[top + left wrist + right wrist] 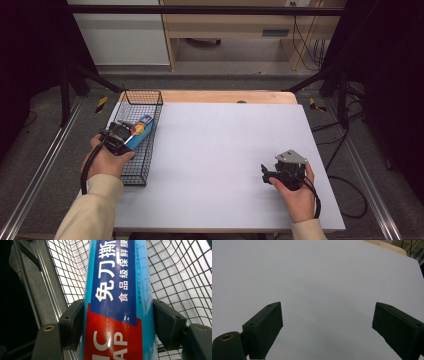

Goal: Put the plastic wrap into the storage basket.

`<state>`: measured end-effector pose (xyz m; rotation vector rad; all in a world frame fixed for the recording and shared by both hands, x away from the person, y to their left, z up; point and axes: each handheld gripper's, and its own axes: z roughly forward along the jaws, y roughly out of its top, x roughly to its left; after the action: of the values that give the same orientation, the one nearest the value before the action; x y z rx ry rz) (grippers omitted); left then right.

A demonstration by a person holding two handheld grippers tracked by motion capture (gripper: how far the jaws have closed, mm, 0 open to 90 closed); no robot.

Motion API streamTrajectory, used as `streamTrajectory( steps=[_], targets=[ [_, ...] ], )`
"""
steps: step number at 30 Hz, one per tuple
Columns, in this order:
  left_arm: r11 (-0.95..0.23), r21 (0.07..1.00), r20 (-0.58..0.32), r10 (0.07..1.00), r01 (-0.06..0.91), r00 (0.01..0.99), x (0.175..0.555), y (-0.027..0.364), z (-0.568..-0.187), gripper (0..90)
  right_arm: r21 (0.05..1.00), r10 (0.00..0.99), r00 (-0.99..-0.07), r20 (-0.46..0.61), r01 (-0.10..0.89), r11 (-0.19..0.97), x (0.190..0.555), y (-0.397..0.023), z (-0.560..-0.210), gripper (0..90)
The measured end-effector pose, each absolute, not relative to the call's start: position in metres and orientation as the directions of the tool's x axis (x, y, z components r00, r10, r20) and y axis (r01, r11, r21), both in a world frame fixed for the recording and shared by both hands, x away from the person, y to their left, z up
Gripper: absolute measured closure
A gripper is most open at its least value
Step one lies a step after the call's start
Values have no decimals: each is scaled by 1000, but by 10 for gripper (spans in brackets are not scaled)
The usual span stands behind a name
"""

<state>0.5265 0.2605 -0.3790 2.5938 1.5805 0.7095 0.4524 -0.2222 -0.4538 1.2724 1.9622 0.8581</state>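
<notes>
High view: left gripper (121, 136) over wire basket (150, 97) at table's (225, 150) left edge, jaws clamped on blue box (140, 129). Box tilted, far end beyond the jaws, inside basket's outline. Right gripper (280, 172) held low over bare white surface, well apart from basket, grey plate on top; jaw gap hard to judge here.

Left gripper view: box (117, 300) between both jaws, pads (72, 322) pressed against its two sides. Blue body, dark blue label with white characters, red panel with white letters nearest the jaw roots. Basket mesh (180, 272) beyond and to both sides of the jaws.

Right gripper view: jaws spread wide, nothing between them. White table surface (319, 285) ahead of the jaws; wooden edge (387, 246) at far right.
</notes>
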Motion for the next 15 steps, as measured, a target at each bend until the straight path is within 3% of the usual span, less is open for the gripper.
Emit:
streamTrajectory(
  steps=[13, 14, 15],
  targets=[
    [-482, 263, 362, 853, 836, 377, 525, 261, -379, 310, 792, 930, -332, -160, 519, 322, 452, -222, -454, 96],
    [-484, 328, 363, 858, 812, 365, 520, 262, -375, 305, 791, 929, -334, -159, 520, 322, 452, -222, -455, 95],
    [-484, 328, 363, 858, 812, 365, 520, 262, -375, 294, 791, 929, -334, -159, 520, 322, 452, -222, -455, 95]
  ],
)
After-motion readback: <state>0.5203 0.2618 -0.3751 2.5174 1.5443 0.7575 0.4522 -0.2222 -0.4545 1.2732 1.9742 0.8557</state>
